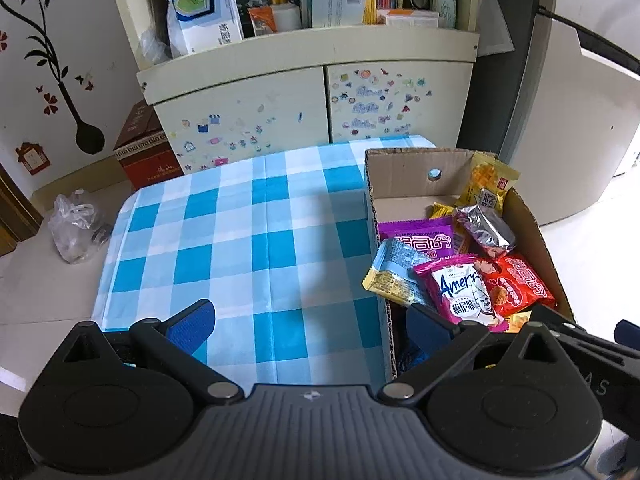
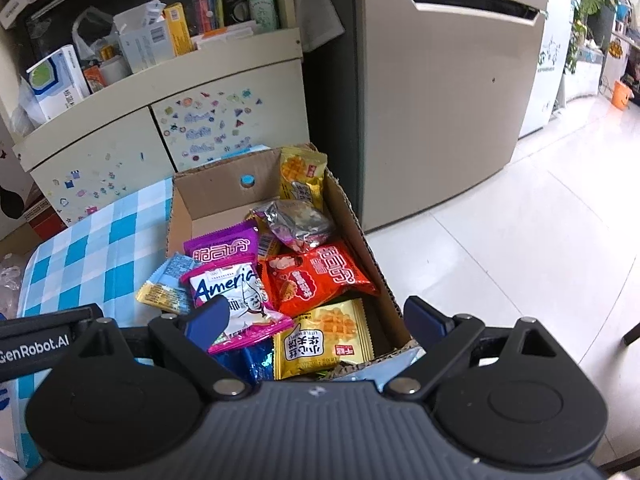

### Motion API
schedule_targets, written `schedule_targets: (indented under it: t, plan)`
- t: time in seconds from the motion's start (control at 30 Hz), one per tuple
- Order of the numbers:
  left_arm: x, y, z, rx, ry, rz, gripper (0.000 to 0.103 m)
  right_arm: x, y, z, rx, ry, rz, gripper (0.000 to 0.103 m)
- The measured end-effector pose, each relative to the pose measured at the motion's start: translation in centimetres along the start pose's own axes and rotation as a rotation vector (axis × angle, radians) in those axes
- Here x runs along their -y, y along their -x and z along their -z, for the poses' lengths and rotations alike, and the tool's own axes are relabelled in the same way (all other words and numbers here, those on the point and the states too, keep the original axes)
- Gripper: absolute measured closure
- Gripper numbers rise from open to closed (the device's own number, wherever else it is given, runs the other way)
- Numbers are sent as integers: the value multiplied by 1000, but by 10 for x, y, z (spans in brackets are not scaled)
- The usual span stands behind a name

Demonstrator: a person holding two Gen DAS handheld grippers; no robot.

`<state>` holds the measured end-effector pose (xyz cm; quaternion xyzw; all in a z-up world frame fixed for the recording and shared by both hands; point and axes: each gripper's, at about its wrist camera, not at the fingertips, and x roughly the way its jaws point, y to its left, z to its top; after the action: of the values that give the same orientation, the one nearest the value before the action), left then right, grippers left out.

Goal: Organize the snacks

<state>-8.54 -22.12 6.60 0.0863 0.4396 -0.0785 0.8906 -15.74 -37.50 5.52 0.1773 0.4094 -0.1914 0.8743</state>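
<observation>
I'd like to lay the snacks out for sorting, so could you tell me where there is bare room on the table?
The checked tablecloth lies bare from the cardboard box across to its far-side edge. Inside the box, only the back corner by the wall hole shows bare bottom. The rest is crowded with packets, such as the red packet.

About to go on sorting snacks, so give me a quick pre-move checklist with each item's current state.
1. Left gripper open and empty: ok.
2. Right gripper open, nothing gripped: ok.
3. Cardboard box on the checked tablecloth, top open: ok.
4. All snacks inside the box: not ok; the blue-and-yellow packet overhangs the box wall.
5. Pink packet on top, within reach: ok.
6. Packets hidden under the pile: cannot tell.
</observation>
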Motion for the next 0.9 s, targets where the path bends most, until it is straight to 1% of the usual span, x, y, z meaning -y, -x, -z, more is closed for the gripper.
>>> schedule_targets:
  t: [0.2, 0.3, 0.4, 0.6, 0.73, 0.9]
  plan:
    - [4, -11, -7, -46, -7, 6, 0, 2, -11, -5, -38, -14, 8, 9]
    - [5, -17, -10, -62, -9, 7, 0, 0, -14, -8, -37, 3, 25, 9]
    - [7, -20, -11, -69, -17, 1, 0, -2, -18, -9, -37, 18, 43, 9]
    - [6, -31, -14, -98, -7, 15, 0, -3, -27, -13, -64, 23, 46, 9]
    - [8, -35, -15, -102, -24, 3, 0, -6, -31, -13, -75, 29, 54, 9]
    - [6, -39, -16, -109, -21, 7, 0, -6, -37, -13, -87, 25, 47, 9]
